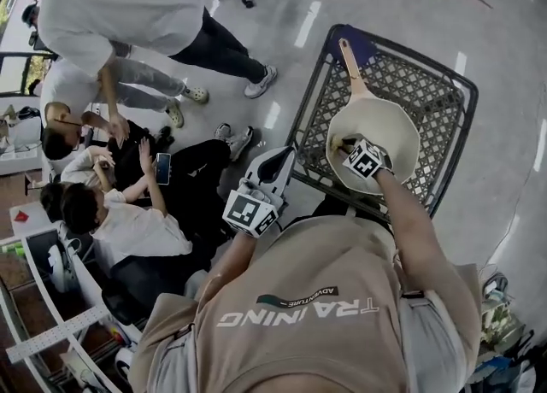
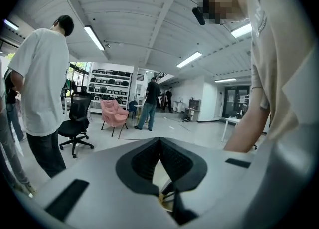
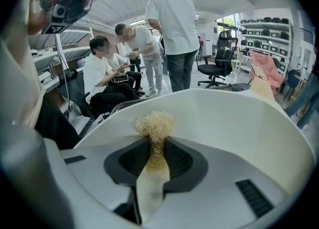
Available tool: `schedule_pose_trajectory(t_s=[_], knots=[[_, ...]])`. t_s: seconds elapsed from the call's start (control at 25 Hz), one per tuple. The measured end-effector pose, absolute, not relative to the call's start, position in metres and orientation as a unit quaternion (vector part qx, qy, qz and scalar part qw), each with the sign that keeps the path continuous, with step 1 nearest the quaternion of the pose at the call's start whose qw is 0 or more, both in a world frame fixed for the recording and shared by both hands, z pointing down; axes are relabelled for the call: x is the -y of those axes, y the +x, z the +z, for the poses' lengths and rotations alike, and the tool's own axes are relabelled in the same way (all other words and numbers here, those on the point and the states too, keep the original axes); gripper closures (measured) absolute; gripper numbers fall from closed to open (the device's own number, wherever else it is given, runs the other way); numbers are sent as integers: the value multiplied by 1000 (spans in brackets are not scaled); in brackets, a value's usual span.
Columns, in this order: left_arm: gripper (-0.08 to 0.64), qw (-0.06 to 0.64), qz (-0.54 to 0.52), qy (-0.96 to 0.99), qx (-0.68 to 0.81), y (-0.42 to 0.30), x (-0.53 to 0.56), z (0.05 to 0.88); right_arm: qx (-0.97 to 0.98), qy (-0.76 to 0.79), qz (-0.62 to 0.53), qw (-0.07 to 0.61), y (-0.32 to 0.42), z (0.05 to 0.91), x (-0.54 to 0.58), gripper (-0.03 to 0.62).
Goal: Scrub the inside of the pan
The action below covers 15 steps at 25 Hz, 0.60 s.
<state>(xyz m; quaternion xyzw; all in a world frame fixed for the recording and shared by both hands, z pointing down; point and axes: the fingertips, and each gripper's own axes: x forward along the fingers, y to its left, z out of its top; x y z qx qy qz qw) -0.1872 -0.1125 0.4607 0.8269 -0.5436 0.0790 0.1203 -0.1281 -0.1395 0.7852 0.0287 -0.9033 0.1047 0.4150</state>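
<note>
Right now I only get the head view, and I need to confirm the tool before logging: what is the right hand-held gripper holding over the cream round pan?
Observer: The right hand-held gripper is shut on a small brush with a cream handle and a pale straw-coloured bristle tuft.
Operator: Is the tuft inside the pan?
Observer: It points at the cream round pan's inner wall; contact cannot be told.
Operator: And the left one?
Observer: The left hand-held gripper has its jaws together and faces the room, not the pan.
</note>
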Motion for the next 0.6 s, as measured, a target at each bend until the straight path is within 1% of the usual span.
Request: schedule_pose_trajectory(t_s=[0.36,0.6], knots=[[543,130,77,837,527,-186,151,465,894,152,66,417,-134,788,201,494],[543,127,69,840,523,-182,168,457,868,216,-4,447,-104,786,244,494]])
